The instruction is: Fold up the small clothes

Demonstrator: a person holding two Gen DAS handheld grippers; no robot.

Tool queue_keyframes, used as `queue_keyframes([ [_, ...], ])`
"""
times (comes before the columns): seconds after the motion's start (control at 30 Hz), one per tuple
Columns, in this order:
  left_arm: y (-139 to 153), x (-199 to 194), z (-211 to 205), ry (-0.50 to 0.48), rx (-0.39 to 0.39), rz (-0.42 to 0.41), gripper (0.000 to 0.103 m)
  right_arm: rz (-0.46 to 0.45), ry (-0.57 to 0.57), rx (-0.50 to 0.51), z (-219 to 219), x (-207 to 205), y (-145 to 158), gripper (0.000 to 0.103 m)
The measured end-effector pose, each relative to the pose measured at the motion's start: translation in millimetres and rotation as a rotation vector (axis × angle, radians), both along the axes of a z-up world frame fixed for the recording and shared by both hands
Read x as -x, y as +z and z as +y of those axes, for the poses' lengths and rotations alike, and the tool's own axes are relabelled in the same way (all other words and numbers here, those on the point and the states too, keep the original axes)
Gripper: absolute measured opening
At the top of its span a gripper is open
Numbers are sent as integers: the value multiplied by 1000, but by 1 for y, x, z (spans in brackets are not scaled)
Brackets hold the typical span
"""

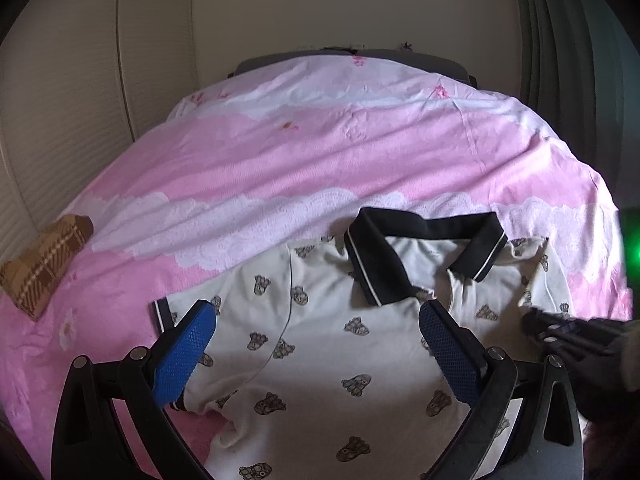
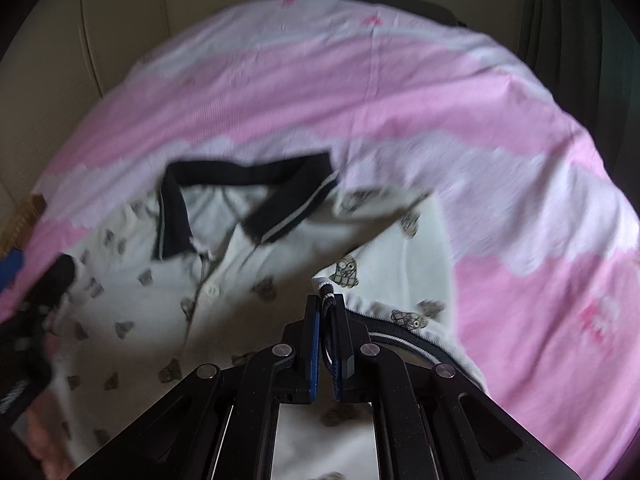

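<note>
Right gripper [image 2: 326,312] is clamped on the polo shirt's [image 1: 320,340] sleeve cuff [image 2: 326,294]. Left gripper [image 1: 318,344] hovers spread wide over the shirt, lying face-up on the pink bedsheet [image 1: 320,160]. Risk: the thin pinch slips, dropping the fold.

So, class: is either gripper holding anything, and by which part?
The right gripper pinches the polo shirt by its dark-trimmed sleeve cuff. The left gripper is open, holding nothing.
</note>
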State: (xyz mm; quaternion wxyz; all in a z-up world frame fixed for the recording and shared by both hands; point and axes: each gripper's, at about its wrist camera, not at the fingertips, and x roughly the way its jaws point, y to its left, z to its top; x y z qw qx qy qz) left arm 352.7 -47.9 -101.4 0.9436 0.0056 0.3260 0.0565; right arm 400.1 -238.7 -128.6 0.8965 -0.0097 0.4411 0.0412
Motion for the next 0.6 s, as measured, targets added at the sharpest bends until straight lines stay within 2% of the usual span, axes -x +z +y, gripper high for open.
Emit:
queue_keyframes([
  [0.17, -14, -5, 10, -7, 34, 29, 103, 40, -28, 1, 8, -7, -31, 8],
  [0.27, -18, -5, 13, -14, 30, 38, 103, 33, -30, 5, 7, -7, -37, 9],
  [0.37, -17, -3, 12, -28, 35, 31, 103, 11, -7, -24, 7, -2, -33, 24],
  [0.4, -16, -2, 10, -35, 40, 28, 103, 3, 0, -35, 7, 1, -30, 34],
  [0.43, -15, -1, 10, -40, 41, 25, 103, -7, 3, -41, 7, 6, -27, 39],
  [0.6, -9, 6, 0, -81, 43, 7, 103, -111, 6, -41, -6, 52, 2, 40],
])
